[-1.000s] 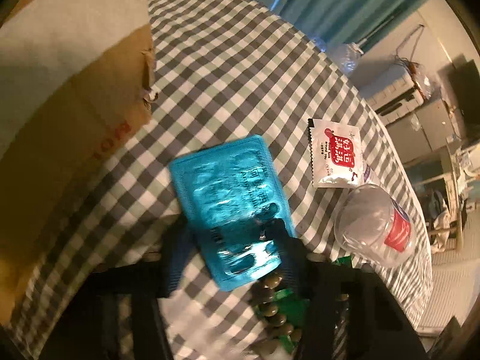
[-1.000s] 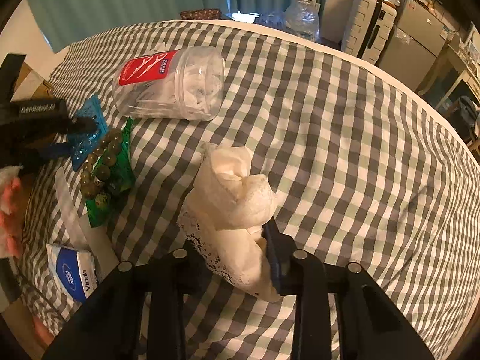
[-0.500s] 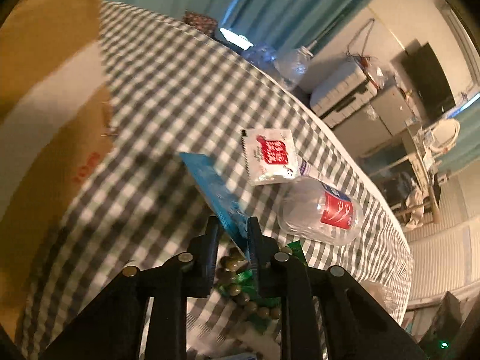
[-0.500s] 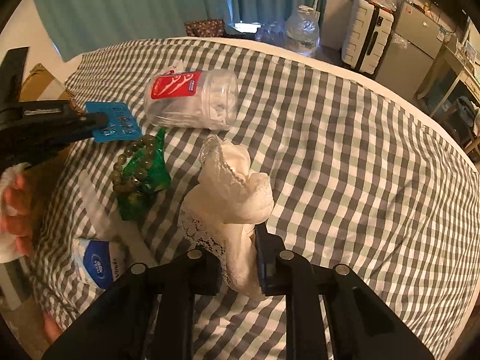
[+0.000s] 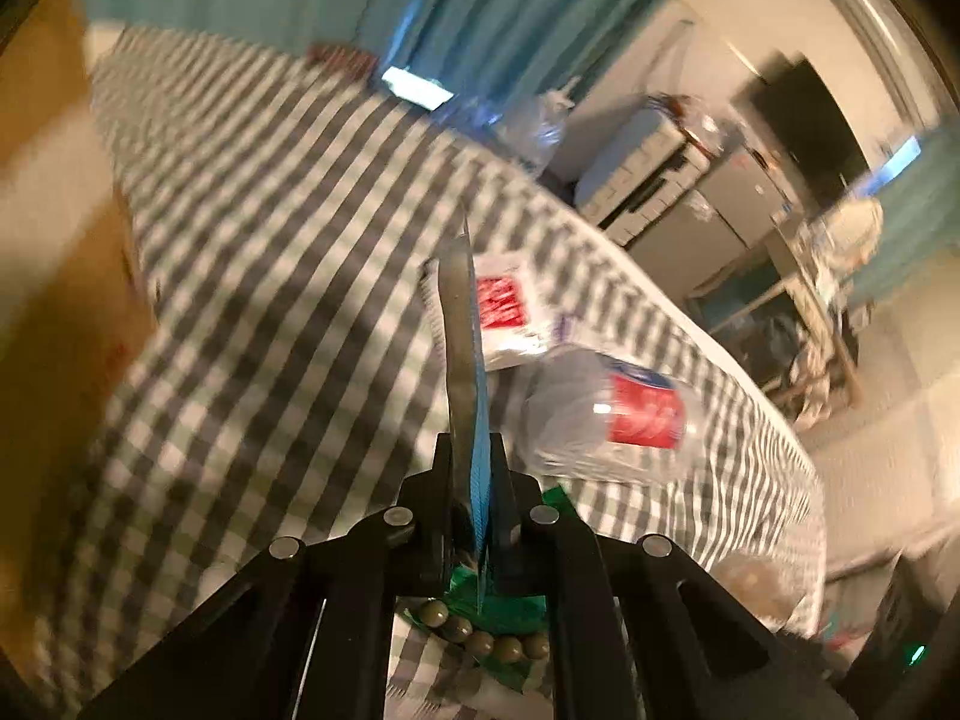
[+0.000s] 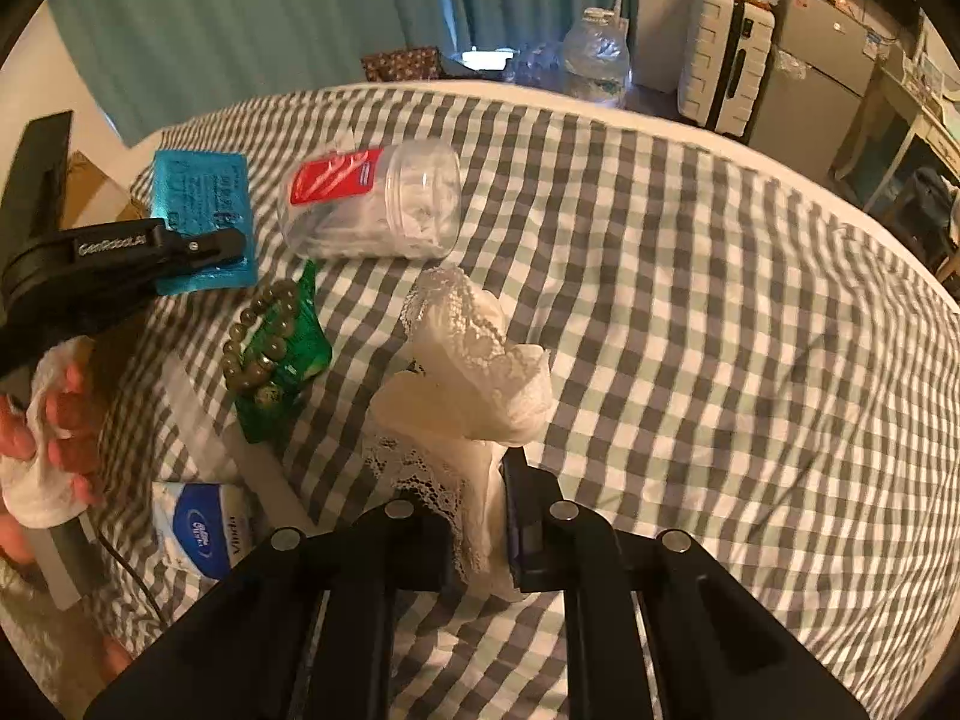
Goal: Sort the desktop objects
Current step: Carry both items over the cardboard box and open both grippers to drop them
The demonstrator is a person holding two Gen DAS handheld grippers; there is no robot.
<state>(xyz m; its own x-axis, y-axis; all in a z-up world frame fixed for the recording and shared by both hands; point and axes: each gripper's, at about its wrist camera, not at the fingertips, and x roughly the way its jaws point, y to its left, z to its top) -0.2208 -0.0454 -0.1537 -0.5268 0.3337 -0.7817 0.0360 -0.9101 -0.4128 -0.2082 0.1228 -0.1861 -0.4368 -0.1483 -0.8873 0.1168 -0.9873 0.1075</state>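
Note:
My left gripper [image 5: 472, 480] is shut on a blue blister pack [image 5: 474, 396], jaws closing tight, and holds it edge-on above the checked cloth. The right wrist view shows that left gripper [image 6: 234, 246] pinching the blister pack [image 6: 198, 192] at its lower edge. The right gripper [image 6: 480, 516] is shut on a cream lace cloth [image 6: 474, 372], jaws closing tight, and the cloth bunches up above the fingers. A clear jar with a red label [image 6: 372, 210] lies on its side. A bead bracelet [image 6: 264, 336] rests on a green packet.
A red and white sachet [image 5: 510, 312] lies beyond the jar [image 5: 606, 414]. A tissue pack [image 6: 201, 531] and a white strip [image 6: 240, 456] lie near the table's front left. A cardboard box [image 5: 48, 240] stands at the left. A person's hand [image 6: 54, 420] holds the left tool.
The left gripper closed on the blue pack, lifted it off the table and rolled it edge-on. The right gripper squeezed the lace cloth tighter and raised it a little.

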